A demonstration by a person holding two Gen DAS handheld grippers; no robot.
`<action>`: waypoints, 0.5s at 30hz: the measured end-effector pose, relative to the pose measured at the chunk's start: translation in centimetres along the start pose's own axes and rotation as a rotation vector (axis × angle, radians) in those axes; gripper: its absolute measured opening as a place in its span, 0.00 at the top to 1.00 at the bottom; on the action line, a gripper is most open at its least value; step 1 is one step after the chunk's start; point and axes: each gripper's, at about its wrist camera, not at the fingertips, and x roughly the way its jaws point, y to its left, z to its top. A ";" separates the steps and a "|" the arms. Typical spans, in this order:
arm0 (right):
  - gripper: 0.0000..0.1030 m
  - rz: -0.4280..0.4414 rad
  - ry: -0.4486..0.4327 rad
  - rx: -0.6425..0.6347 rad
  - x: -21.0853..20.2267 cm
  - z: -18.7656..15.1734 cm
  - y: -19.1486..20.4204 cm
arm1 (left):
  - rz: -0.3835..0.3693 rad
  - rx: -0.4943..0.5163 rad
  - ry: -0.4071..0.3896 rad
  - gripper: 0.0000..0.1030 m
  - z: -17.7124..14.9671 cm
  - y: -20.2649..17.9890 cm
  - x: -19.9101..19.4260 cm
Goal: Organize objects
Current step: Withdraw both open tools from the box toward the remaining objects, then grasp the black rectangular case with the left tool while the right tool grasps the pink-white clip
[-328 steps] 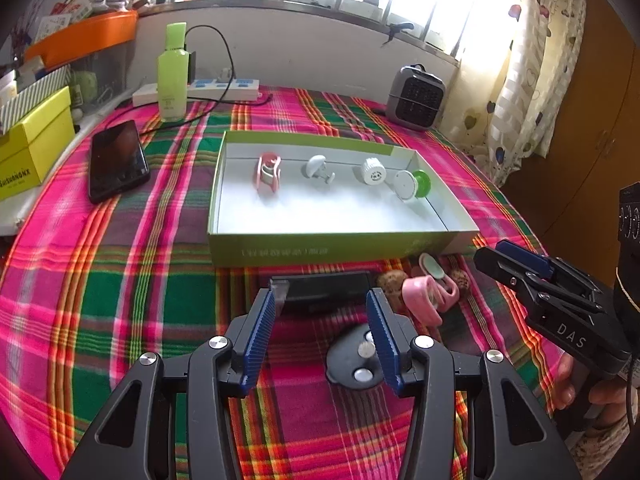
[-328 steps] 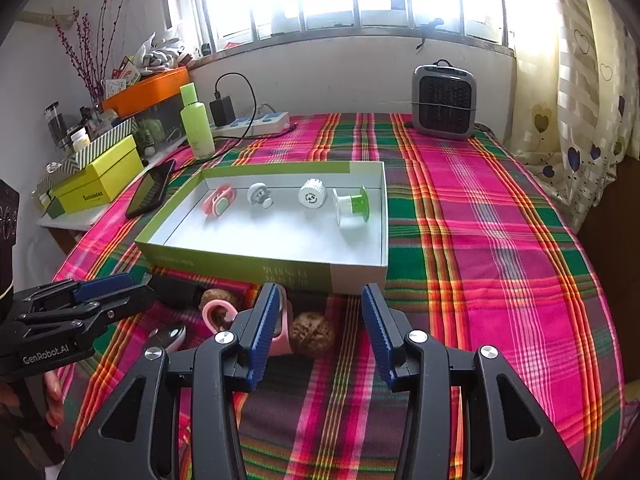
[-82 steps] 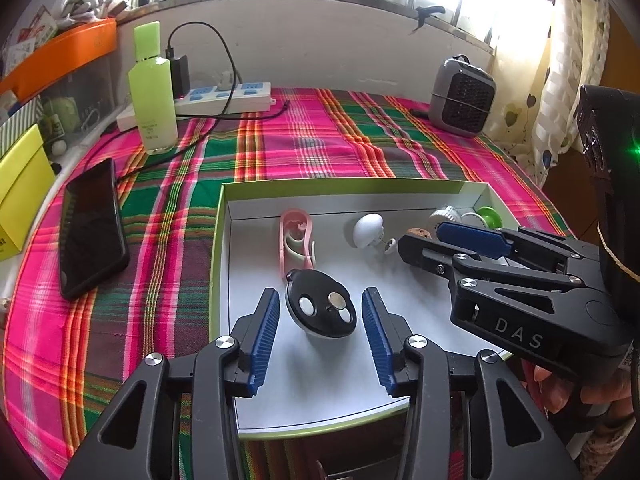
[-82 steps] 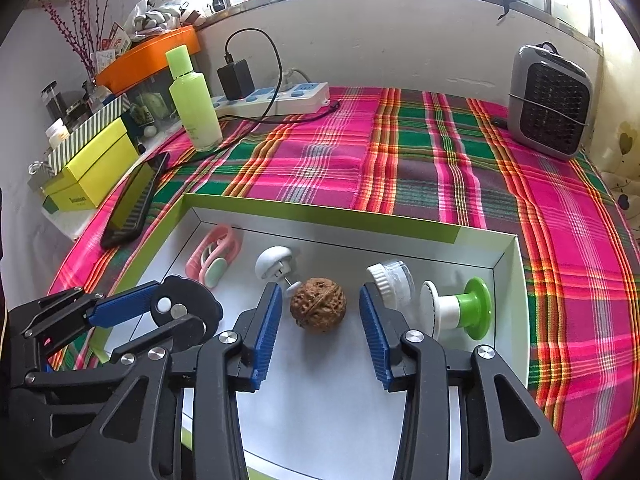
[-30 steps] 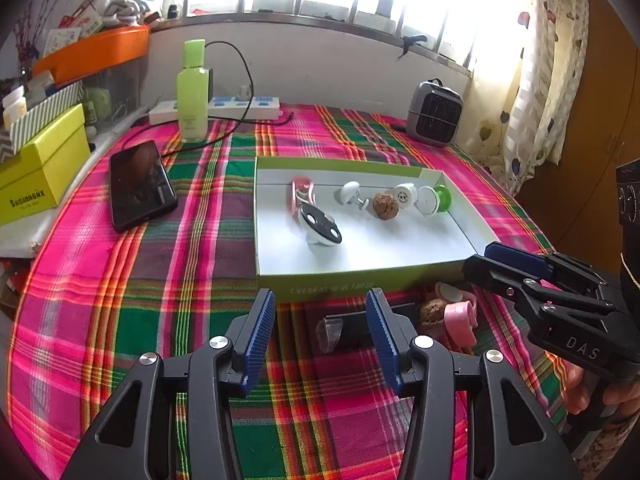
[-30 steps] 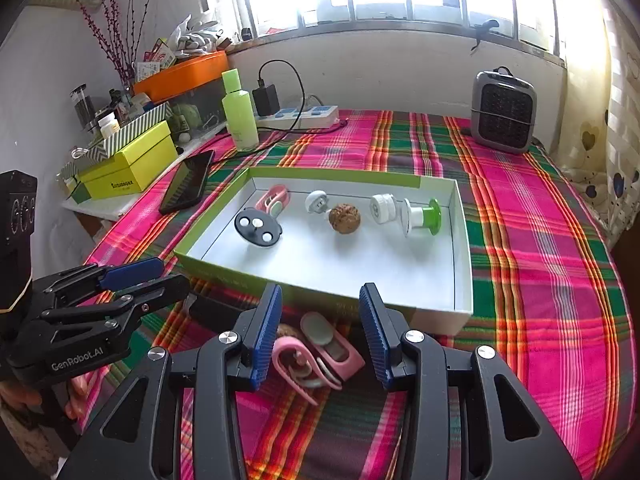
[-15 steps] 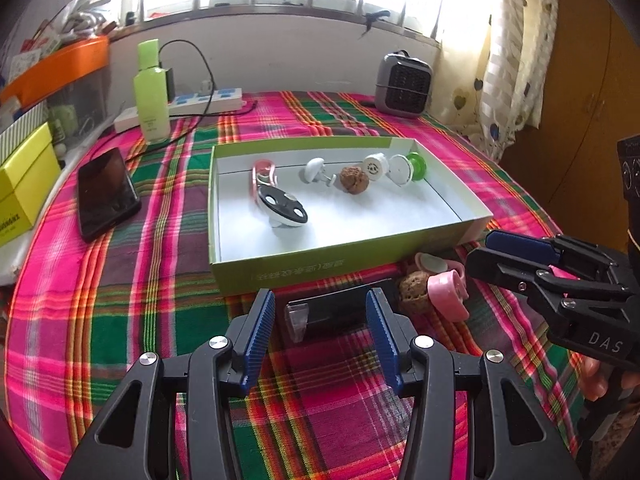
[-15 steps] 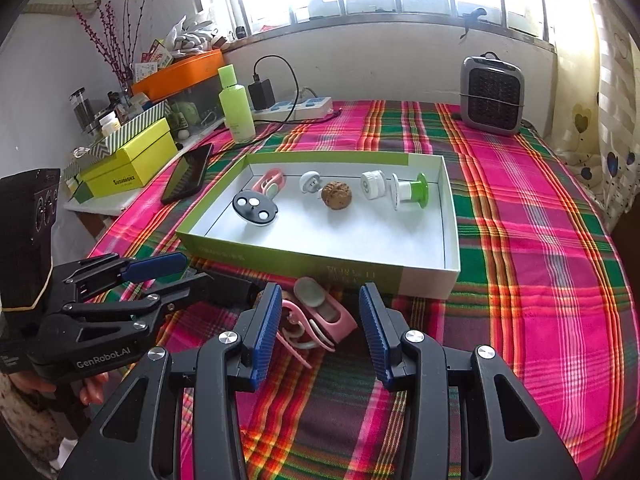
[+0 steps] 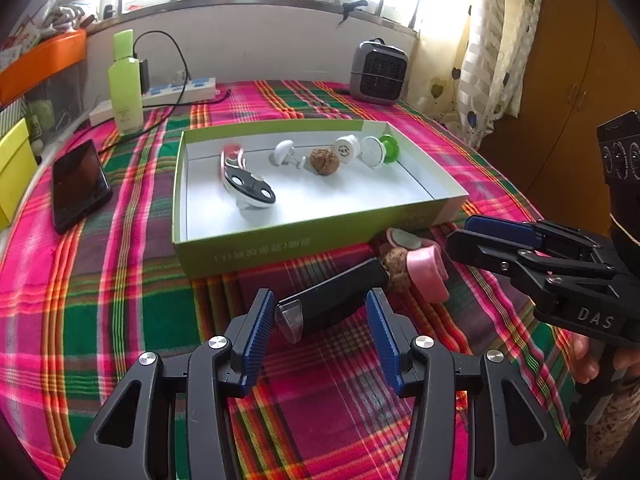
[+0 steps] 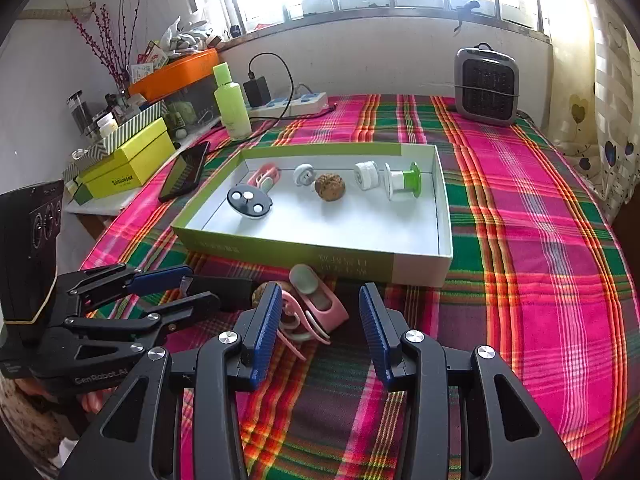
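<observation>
A green-walled white box (image 9: pixel 304 240) (image 10: pixel 316 250) holds a black disc (image 9: pixel 250 190) (image 10: pixel 250 202), a pink clip (image 9: pixel 231 153), a walnut (image 9: pixel 324 160) (image 10: pixel 329 187) and white and green spools (image 10: pixel 400 180). In front of it lie a black bar with a clear end (image 9: pixel 332 300), a second walnut (image 9: pixel 394 266) and pink clips (image 9: pixel 426 272) (image 10: pixel 316 304). My left gripper (image 9: pixel 318 328) is open, its fingers either side of the black bar. My right gripper (image 10: pixel 318 322) is open, straddling the pink clips.
A phone (image 9: pixel 78 182), a green bottle (image 9: pixel 126 84), a power strip (image 9: pixel 176 92) and yellow boxes (image 10: pixel 128 162) stand at the left. A small heater (image 9: pixel 378 72) (image 10: pixel 486 86) stands at the back. The plaid cloth (image 10: pixel 540 280) covers the table.
Both grippers have moved down and closer to the loose objects in front of the box. The left now frames the black bar, the right the pink clips. Both stay open.
</observation>
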 end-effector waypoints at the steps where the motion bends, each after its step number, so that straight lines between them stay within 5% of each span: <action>1: 0.59 -0.001 0.004 0.001 0.0 -0.1 0.0 | -0.005 0.003 0.001 0.55 0.0 -0.1 -0.1; 15: 0.59 0.035 0.037 -0.006 0.1 -1.1 -0.8 | -0.045 0.048 0.027 0.55 -0.3 -1.2 0.2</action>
